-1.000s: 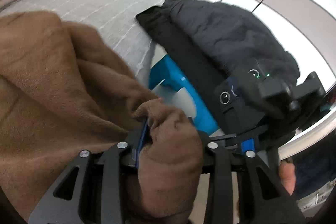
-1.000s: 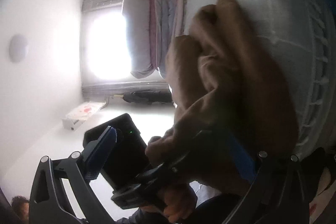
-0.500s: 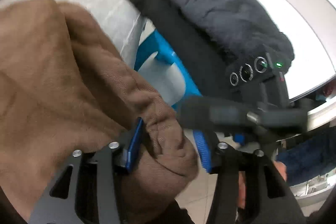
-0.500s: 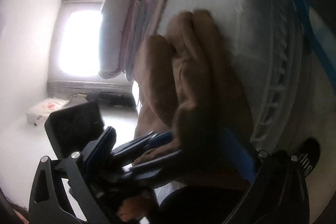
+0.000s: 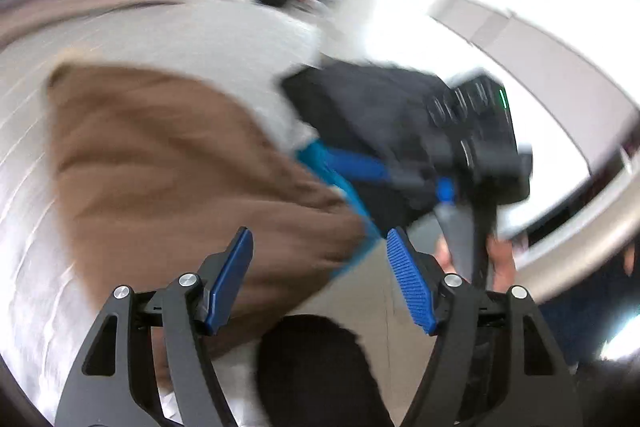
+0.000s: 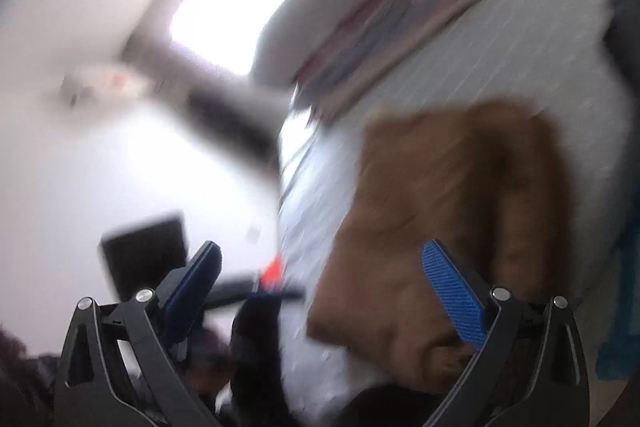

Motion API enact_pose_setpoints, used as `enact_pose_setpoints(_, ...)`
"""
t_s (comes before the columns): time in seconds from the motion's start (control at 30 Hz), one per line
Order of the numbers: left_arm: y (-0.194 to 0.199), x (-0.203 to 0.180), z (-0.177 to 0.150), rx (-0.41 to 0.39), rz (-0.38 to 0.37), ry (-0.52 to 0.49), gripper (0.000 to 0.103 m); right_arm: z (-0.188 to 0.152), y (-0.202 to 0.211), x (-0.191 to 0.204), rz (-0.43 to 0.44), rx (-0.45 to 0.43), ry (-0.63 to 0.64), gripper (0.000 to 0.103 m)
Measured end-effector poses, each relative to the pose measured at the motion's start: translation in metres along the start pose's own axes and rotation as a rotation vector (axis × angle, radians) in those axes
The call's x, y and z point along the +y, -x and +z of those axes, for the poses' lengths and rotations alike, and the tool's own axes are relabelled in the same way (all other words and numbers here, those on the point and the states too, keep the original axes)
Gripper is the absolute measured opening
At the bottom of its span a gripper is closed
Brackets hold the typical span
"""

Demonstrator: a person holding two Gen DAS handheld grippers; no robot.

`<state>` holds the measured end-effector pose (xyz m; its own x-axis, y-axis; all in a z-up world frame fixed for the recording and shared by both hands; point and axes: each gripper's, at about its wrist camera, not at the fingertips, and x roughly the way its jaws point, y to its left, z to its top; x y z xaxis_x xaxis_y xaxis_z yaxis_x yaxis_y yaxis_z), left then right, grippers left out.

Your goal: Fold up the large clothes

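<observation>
Lying folded on the pale grey bedspread [image 5: 208, 39], the brown fleece garment [image 5: 168, 163] sat at 9 o'clock, free of both tools. Left gripper [image 5: 320, 283] jaws had just been opening, nothing between; right gripper [image 6: 332, 291] gaped empty.

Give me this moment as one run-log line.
brown garment: folded on bed, released | left gripper: jaws just opening, empty | right gripper: open, empty
</observation>
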<state>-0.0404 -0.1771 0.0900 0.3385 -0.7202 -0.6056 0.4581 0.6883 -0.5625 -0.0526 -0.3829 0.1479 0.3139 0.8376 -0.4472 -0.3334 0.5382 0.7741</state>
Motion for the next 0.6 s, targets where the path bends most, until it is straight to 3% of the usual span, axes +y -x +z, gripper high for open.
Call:
enact_pose_setpoints(0.13,0.029,0.08,-0.019,-0.071,0.143,0.211,0.067,-0.038,-0.041,-0.085,-0.337,0.149,-0.123,0.096)
enact_pose_setpoints(0.2,0.03,0.117,-0.031,-0.06,0.188,0.325,0.067,-0.06,-0.054,-0.115,-0.295,0.176,-0.141,0.095)
enact_pose_setpoints(0.3,0.016,0.155,-0.047,-0.021,0.21,0.436,0.067,-0.067,-0.032,-0.104,-0.284,0.12,-0.148,0.095)
enact_pose_setpoints(0.47,-0.007,0.179,-0.055,0.007,0.119,0.514,0.072,-0.051,0.017,-0.064,-0.304,-0.058,-0.05,0.096)
enact_pose_setpoints(0.53,-0.013,0.186,-0.058,0.005,0.097,0.542,0.075,-0.049,0.025,-0.069,-0.383,-0.05,-0.063,0.096)
enact_pose_setpoints(0.6,-0.018,0.193,-0.06,0.005,0.091,0.549,0.075,-0.049,0.022,-0.089,-0.394,0.004,-0.135,0.096)
